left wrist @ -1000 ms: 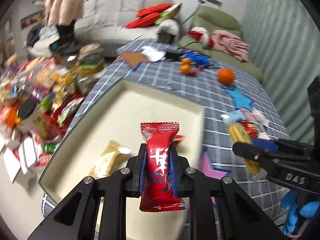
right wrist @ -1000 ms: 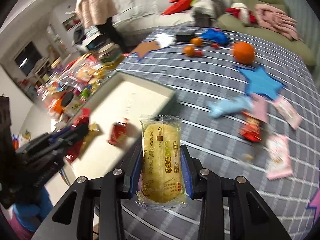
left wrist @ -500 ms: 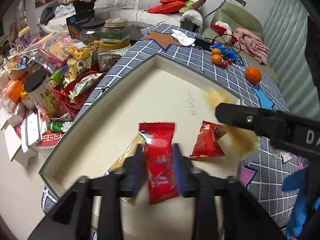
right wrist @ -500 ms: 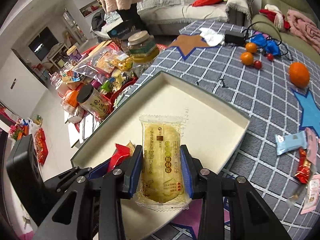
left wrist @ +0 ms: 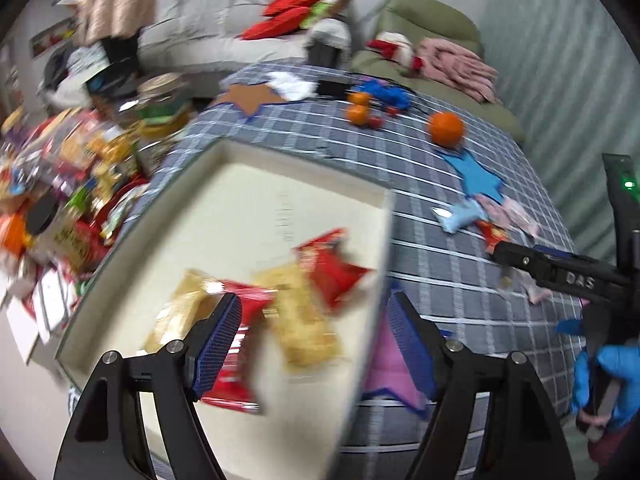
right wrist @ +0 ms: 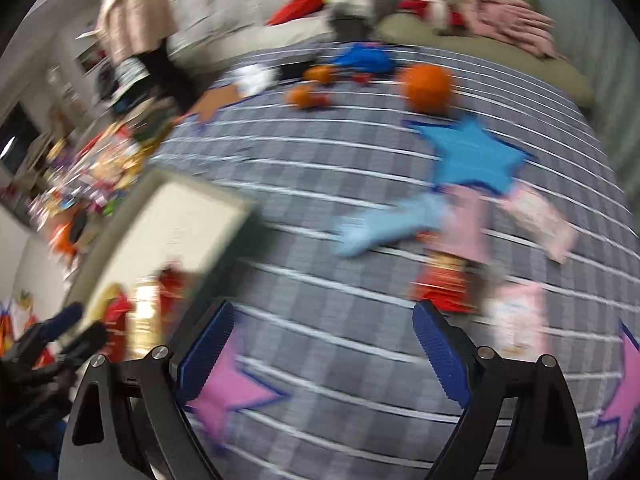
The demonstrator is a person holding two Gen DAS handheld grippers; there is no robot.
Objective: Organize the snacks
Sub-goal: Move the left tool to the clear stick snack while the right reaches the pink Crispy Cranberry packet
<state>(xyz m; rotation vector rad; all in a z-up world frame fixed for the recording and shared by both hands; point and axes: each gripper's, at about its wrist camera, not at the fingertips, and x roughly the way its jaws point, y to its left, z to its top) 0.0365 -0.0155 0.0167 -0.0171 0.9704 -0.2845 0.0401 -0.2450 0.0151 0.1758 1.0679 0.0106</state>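
Several snacks (left wrist: 308, 304) are already laid in the tray (left wrist: 280, 184) beneath the opening, empty left gripper (left wrist: 316, 328), while other packets (right wrist: 440, 284) are left on the cloth ahead of the opening, empty right gripper (right wrist: 322, 344).

Snack packets (left wrist: 304, 300) lie in the tray (left wrist: 256, 184) at left; more packets (right wrist: 448, 240) sit right on the tablecloth (right wrist: 320, 168).
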